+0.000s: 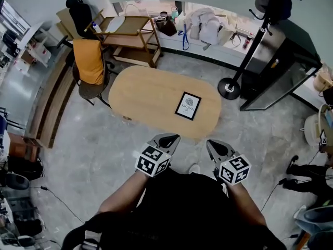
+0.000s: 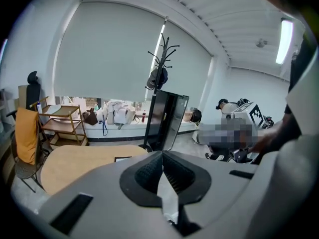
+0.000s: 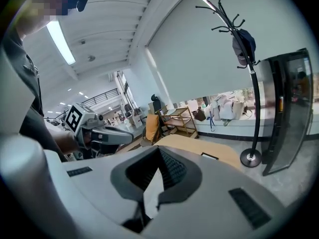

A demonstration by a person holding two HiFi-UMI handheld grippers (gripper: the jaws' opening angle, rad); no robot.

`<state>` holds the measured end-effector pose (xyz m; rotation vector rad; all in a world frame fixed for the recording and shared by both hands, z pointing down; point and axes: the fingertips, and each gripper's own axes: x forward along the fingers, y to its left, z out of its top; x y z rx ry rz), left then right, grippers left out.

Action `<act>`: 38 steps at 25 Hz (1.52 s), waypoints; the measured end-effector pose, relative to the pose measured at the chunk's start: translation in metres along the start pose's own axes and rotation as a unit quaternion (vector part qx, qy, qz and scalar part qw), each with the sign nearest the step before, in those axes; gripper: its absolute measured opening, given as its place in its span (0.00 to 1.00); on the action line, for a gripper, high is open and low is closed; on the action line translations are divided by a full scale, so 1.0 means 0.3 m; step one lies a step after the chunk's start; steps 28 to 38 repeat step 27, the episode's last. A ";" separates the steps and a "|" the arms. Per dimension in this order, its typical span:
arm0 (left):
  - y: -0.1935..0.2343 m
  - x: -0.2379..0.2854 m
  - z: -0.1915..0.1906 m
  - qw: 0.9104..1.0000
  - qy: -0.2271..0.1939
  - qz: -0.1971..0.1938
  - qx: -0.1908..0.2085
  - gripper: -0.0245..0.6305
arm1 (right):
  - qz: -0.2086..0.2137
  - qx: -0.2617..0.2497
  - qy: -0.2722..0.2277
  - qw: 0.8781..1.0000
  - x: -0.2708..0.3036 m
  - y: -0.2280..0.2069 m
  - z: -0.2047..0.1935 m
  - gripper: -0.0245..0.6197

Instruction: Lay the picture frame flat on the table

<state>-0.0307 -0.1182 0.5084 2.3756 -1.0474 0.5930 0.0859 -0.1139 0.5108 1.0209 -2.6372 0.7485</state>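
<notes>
Risk is judged low but not nil: the picture frame (image 1: 188,106) appears to lie flat, face up, on the oval wooden bench (image 1: 140,95), fairly near its front edge. A careless reach could therefore nudge it toward that edge or skew it, and closed tips would push the frame rather than take it. The left claw (image 1: 167,138) has its jaws together with nothing between them; the right claw (image 1: 212,144) is likewise closed and empty. Both are held close to the person's body, over the floor and clear of the bench. The frame lies ahead of them, roughly between the two, somewhat nearer the right claw and well apart from both.
</notes>
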 end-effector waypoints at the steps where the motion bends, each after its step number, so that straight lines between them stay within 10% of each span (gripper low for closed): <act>1: 0.009 -0.001 0.014 1.000 -0.001 -0.003 0.004 0.04 | -0.002 -0.002 -0.002 1.000 0.014 0.007 0.010 0.04; 38: 0.174 -0.053 0.088 0.998 -0.009 -0.053 0.037 0.04 | -0.040 0.013 -0.017 0.999 0.187 0.113 0.066 0.04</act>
